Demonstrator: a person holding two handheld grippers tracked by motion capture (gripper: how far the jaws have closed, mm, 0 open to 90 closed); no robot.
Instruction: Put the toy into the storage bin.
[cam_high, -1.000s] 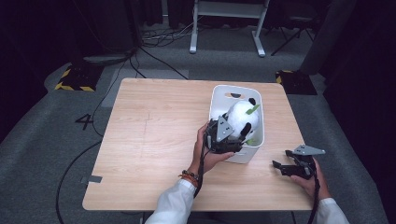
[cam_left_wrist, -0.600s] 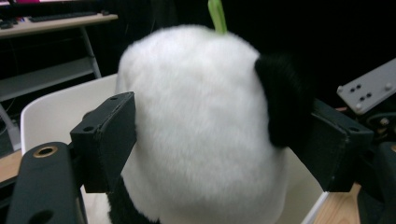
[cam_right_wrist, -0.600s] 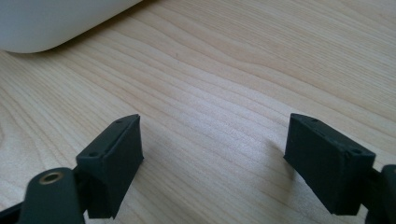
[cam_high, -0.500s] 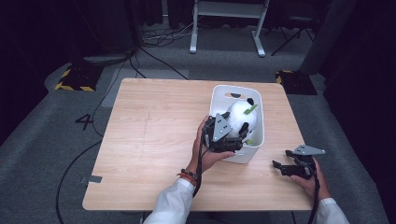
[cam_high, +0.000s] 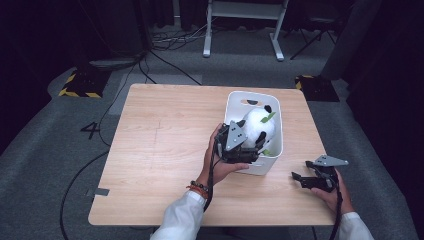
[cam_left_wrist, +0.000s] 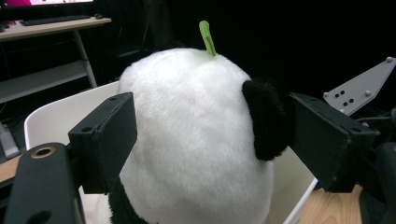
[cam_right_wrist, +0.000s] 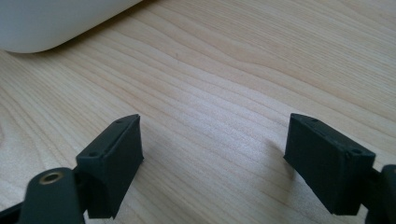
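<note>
Change: left gripper fingers have just been widening around the panda | panda sits in white bin, tabletop's 3 o'clock | right gripper wide, empty | Advice: clear the plush fully, withdraw straight.

Your table carries the bin on its right half, toward the far edge. The plush panda sits inside the bin, head end nearest you. Your left gripper is at the bin's near-left rim, over the wall, one jaw on each side of the panda's head; in the left gripper view the panda is between them, and the jaws have just been opening. Your right gripper is right of the bin, near the table's near-right corner, well apart from the left one, low over bare table, nothing between its jaws.
</note>
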